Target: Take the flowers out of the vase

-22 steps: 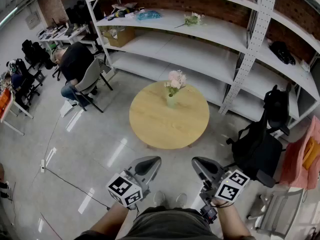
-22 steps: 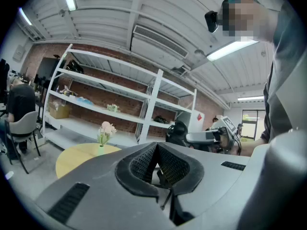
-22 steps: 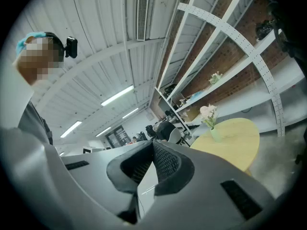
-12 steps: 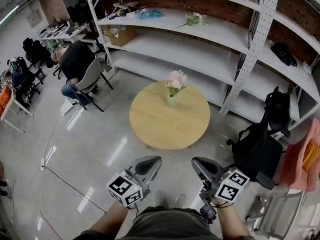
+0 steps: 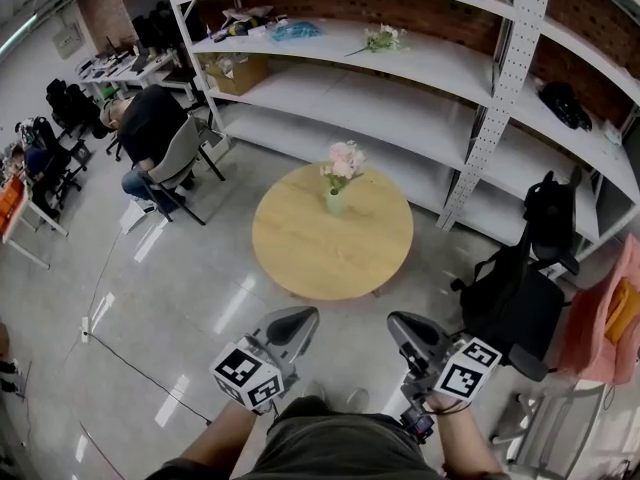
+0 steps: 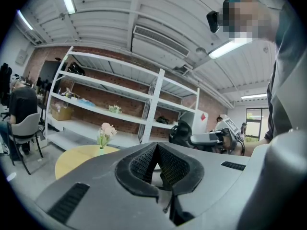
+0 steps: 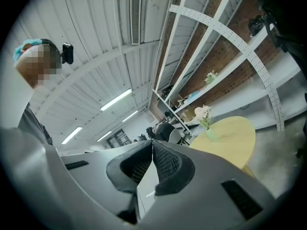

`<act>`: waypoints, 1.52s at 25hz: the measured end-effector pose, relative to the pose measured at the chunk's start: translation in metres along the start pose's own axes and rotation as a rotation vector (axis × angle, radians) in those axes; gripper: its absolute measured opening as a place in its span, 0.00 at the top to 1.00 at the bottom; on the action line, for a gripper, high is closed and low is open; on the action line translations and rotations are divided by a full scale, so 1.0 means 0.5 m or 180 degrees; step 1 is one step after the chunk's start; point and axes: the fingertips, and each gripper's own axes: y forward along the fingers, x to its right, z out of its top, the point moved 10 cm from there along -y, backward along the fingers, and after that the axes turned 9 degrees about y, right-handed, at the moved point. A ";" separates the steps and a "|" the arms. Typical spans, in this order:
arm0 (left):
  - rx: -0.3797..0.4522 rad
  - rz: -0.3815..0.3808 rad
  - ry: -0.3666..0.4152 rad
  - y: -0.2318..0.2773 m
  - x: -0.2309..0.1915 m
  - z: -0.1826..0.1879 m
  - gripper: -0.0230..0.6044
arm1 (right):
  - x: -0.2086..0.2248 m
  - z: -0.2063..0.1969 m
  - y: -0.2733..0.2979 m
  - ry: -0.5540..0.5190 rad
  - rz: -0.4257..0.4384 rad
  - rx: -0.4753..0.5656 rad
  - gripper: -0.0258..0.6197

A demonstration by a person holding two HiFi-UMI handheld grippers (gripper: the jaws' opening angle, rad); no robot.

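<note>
Pink flowers (image 5: 343, 159) stand in a small pale green vase (image 5: 335, 202) near the far edge of a round wooden table (image 5: 330, 248). The same flowers (image 6: 107, 130) show small in the left gripper view, and the flowers (image 7: 202, 112) appear in the right gripper view too. My left gripper (image 5: 297, 318) and right gripper (image 5: 400, 324) are held close to my body, well short of the table. Both are shut with nothing between their jaws, which meet at the tips in each gripper view.
White metal shelving (image 5: 420, 63) runs behind the table, with a second bunch of flowers (image 5: 384, 37) on an upper shelf. A black office chair (image 5: 520, 298) stands right of the table. A seated person (image 5: 150, 128) is at the far left.
The table and vase have shifted slightly left in the head view. Both grippers stay shut and about where they were.
</note>
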 end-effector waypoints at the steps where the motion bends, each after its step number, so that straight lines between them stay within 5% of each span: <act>1: 0.0002 0.0020 -0.0001 0.004 0.004 0.001 0.95 | 0.007 0.004 -0.008 0.0010 0.0000 0.0006 0.94; 14: -0.0068 0.0110 -0.0095 0.063 -0.059 -0.020 0.95 | 0.107 0.054 0.008 0.0177 -0.0174 -0.0006 0.94; 38: -0.0346 -0.0413 -0.0205 0.360 -0.575 -0.050 0.95 | 0.295 0.206 0.415 0.0282 -0.0720 0.0170 0.94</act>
